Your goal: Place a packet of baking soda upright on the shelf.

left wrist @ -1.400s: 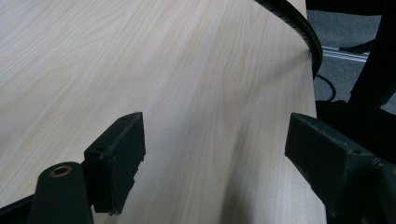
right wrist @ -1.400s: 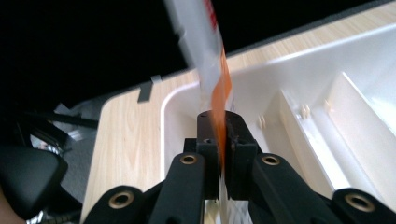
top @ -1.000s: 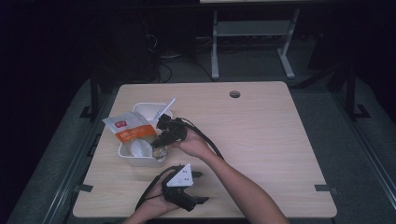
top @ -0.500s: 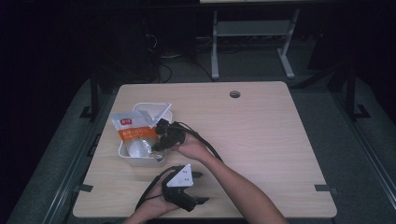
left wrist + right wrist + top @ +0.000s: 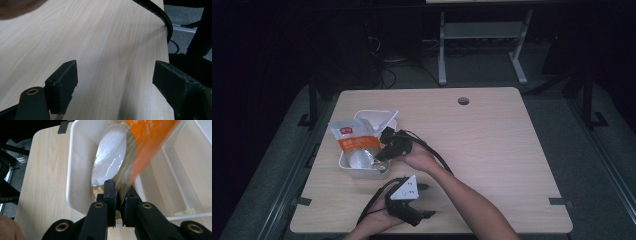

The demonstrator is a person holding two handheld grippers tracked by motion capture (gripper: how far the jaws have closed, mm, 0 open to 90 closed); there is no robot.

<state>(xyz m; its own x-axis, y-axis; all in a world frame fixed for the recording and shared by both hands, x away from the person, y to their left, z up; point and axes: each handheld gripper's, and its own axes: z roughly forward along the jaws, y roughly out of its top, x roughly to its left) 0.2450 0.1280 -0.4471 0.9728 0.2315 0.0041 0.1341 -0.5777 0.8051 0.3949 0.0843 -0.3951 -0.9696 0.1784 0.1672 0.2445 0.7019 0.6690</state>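
On the wooden table (image 5: 492, 150), toward its left side in the high view, sits a white bin (image 5: 369, 172) with two compartments. Across the bin's near compartment lies a pouch (image 5: 354, 142) with an orange and white printed front and a clear lower part, its printed end sticking out past the bin's far left rim and its clear end pointing toward the person. A thin white rod (image 5: 388, 120) leans out of the far compartment.

At the bin's right edge the right gripper (image 5: 384, 150) reaches in from the right, held by the person's right hand (image 5: 419, 157), with its black cable trailing back over the forearm. In the right gripper view the two black jaws stand narrow, almost together, and the pouch's edge (image 5: 125, 182) runs down between them: the pads pinch the bottom seam where clear film meets orange print. These jaws have just been closing, with the pouch between them. From the claw the pouch rises up and away over the bin's inner wall (image 5: 75, 170), orange part to the right, clear part to the left.

Near the table's front edge the left gripper (image 5: 424, 200) lies low in the person's left hand (image 5: 372, 225), well apart from the bin and the pouch. In the left gripper view its jaws stand wide over bare wood, with nothing between them.
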